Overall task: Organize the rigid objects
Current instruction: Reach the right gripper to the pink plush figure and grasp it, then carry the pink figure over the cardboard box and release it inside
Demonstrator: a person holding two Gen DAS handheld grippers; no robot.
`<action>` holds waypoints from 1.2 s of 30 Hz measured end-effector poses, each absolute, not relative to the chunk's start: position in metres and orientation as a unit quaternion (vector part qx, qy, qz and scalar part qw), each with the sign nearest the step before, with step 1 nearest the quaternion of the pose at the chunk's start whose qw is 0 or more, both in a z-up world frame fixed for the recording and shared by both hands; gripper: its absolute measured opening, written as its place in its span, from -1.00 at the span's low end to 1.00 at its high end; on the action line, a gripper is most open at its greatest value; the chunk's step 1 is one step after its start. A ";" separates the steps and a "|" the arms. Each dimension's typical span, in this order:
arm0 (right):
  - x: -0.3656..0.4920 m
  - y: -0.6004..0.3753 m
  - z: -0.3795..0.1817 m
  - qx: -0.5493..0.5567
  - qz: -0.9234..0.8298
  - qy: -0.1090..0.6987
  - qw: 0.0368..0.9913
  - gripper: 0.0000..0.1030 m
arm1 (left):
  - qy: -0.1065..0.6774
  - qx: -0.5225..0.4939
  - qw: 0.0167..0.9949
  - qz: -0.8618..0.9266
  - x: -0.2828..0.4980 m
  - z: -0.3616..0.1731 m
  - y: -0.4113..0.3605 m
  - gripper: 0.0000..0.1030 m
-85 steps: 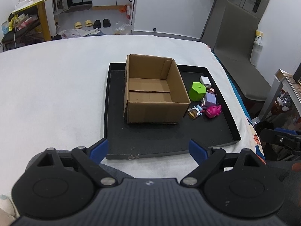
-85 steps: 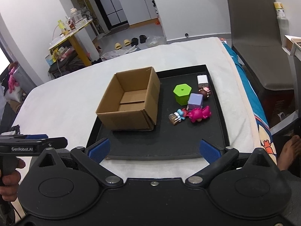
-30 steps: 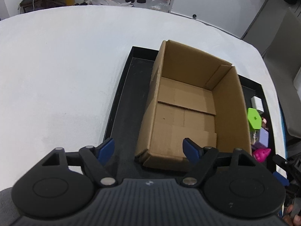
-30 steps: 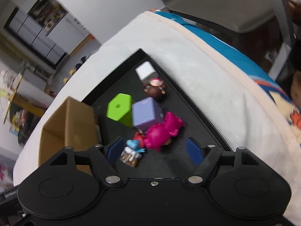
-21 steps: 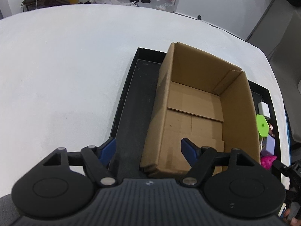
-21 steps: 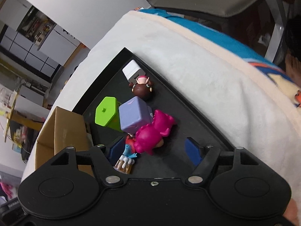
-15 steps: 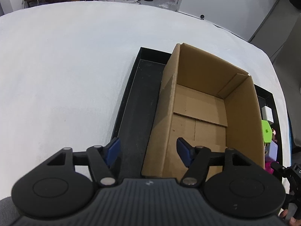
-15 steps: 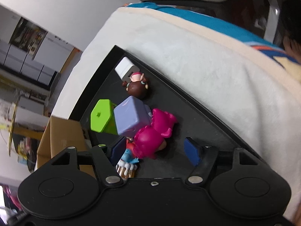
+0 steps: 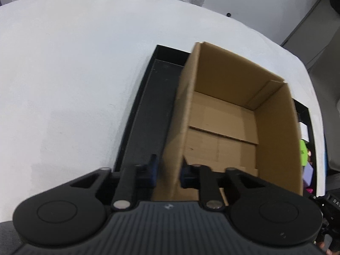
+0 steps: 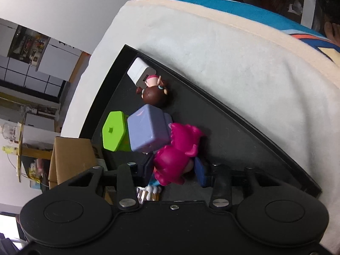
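Note:
An open, empty cardboard box (image 9: 223, 127) stands on a black tray (image 9: 153, 110). My left gripper (image 9: 169, 165) is shut on the box's near left wall, one pad outside and one inside. In the right wrist view a pink toy animal (image 10: 178, 148) lies on the tray (image 10: 244, 131). My right gripper (image 10: 174, 170) is closing around it, and both pads touch its sides. Beyond the pink toy sit a purple cube (image 10: 148, 129), a green hexagonal block (image 10: 112, 130), a brown-haired doll figure (image 10: 154, 94) and a white charger (image 10: 139, 73). A small blue figure (image 10: 153, 186) lies half hidden under the gripper.
The tray rests on a white cloth-covered table (image 9: 74, 74). Blue patterned fabric (image 10: 244, 8) hangs at the table's right edge, and a person's foot (image 10: 331, 31) shows beyond it. Inside the tray, a bare black strip runs left of the box.
Both grippers went from open to closed. The left one sank onto the box's left wall. The right one dropped, rolled and closed around the pink toy.

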State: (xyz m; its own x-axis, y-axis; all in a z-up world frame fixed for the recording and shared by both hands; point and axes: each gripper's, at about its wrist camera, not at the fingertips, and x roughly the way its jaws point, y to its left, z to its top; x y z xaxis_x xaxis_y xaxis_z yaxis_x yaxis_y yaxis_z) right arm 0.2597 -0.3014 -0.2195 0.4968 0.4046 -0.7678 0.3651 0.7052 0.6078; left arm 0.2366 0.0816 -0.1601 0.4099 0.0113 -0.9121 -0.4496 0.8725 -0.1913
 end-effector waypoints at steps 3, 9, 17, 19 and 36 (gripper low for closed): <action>0.256 -0.305 -0.216 0.393 0.017 0.500 0.771 -0.23 | 0.524 -0.199 0.816 0.144 0.234 -0.158 0.077 -0.70; 0.250 -0.306 -0.198 0.403 0.038 0.485 0.775 -0.23 | 0.528 -0.188 0.818 0.132 0.226 -0.156 0.070 -0.70; 0.245 -0.293 -0.173 0.400 0.091 0.470 0.781 -0.23 | 0.527 -0.173 0.824 0.119 0.215 -0.152 0.067 -0.71; 0.244 -0.289 -0.166 0.398 0.107 0.467 0.782 -0.23 | 0.528 -0.173 0.823 0.116 0.214 -0.152 0.067 -0.71; 0.253 -0.212 -0.102 0.308 0.210 0.475 0.797 -0.22 | 0.518 -0.186 0.827 0.114 0.219 -0.156 0.075 -0.70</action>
State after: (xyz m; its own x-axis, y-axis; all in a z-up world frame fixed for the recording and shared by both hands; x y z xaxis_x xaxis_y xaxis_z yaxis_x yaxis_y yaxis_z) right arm 0.2532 -0.2125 -0.1020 0.4611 0.6270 -0.6279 -0.0420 0.7223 0.6903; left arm 0.2191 0.0752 -0.1558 0.4374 -0.0028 -0.8993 -0.3815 0.9050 -0.1884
